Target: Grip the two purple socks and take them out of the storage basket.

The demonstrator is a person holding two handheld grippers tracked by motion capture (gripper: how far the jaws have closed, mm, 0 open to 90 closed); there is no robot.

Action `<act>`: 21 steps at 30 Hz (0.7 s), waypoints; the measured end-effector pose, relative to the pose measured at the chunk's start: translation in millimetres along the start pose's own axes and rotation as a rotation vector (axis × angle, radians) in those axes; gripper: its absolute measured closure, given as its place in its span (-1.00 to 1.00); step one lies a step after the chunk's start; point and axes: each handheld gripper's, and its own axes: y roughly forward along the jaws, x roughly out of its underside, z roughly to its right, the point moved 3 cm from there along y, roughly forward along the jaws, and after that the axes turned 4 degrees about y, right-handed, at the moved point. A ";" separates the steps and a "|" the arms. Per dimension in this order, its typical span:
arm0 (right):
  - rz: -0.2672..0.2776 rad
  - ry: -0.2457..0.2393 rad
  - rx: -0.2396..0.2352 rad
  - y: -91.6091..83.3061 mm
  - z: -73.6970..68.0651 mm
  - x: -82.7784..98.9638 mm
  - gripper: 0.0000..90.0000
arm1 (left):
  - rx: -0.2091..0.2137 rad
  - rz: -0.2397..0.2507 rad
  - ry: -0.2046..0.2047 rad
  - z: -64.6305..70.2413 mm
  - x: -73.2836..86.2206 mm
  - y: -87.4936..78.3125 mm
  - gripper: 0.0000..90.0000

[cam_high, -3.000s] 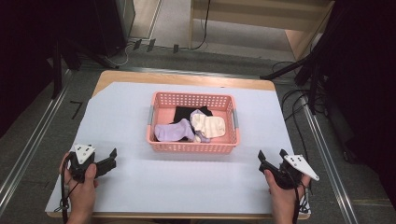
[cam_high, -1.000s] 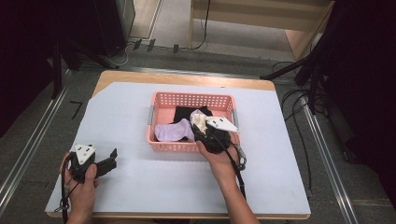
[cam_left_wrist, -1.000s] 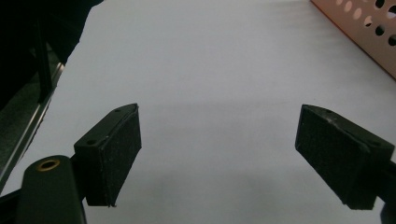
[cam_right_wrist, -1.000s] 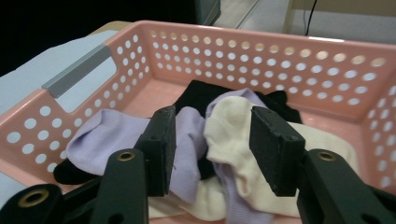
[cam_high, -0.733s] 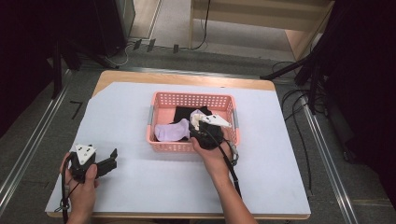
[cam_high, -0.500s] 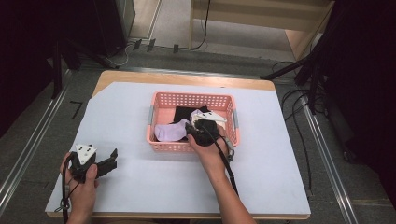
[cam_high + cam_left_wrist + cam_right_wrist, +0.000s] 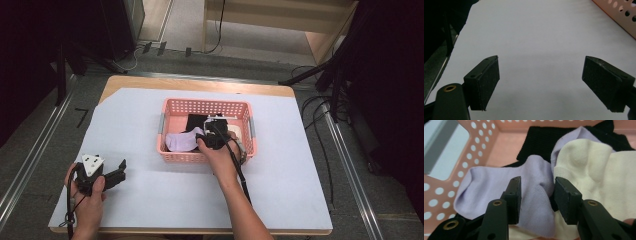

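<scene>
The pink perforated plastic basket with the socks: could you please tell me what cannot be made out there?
- Black knitted sock: right gripper view, mostly buried under the lilac sock and cream sock.
- Right tongs: high view, tips hidden by their own body.
- Pink perforated plastic basket: left gripper view, cut off by the edge.

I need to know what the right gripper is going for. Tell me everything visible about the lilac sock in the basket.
The lilac sock is soft, pale purple knit, lying crumpled and bunched in the left part of the pink perforated basket. It rests on a black sock and against a cream sock on its right. A raised fold of it sits between the jaws of the right gripper, which have just been closing and reopening slightly; whether the pads press on the fold is unclear.
</scene>
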 end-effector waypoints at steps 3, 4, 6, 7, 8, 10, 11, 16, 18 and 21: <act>-0.039 -0.016 0.017 6.0 -2.6 -1.8 0.38 | 0.001 -0.002 0.000 0.1 0.0 0.1 -0.66; -0.039 -0.016 0.017 6.0 -2.6 -1.8 0.38 | -0.001 0.000 0.000 0.1 0.0 0.2 -0.66; -0.058 -0.011 0.019 6.2 -2.7 -2.0 0.58 | 0.000 -0.001 -0.002 0.3 -0.1 0.4 -0.66; -0.061 -0.020 0.026 4.7 -2.3 -2.5 0.69 | 0.000 -0.001 -0.001 0.3 -0.1 0.4 -0.66; -0.058 -0.023 0.024 3.9 -2.0 -2.6 0.76 | 0.000 -0.001 -0.001 0.4 -0.1 0.4 -0.66; -0.034 -0.029 0.013 -3.6 -1.8 -3.3 0.84 | 0.000 -0.003 -0.001 0.3 -0.1 0.2 -0.66; -0.034 -0.029 0.013 -3.6 -1.8 -3.3 0.84 | 0.000 -0.003 -0.001 0.3 -0.1 0.2 -0.66; 0.082 0.004 -0.033 -28.4 3.2 -10.0 0.86 | -0.001 -0.005 0.000 0.4 -0.1 0.2 -0.66; 0.159 -0.023 0.032 -43.2 11.5 -15.2 0.85 | -0.001 -0.007 0.002 0.6 -0.1 0.1 -0.66; 0.205 -0.043 0.128 -52.3 24.4 -20.4 0.85 | -0.003 -0.001 0.003 1.1 -0.2 0.8 -0.66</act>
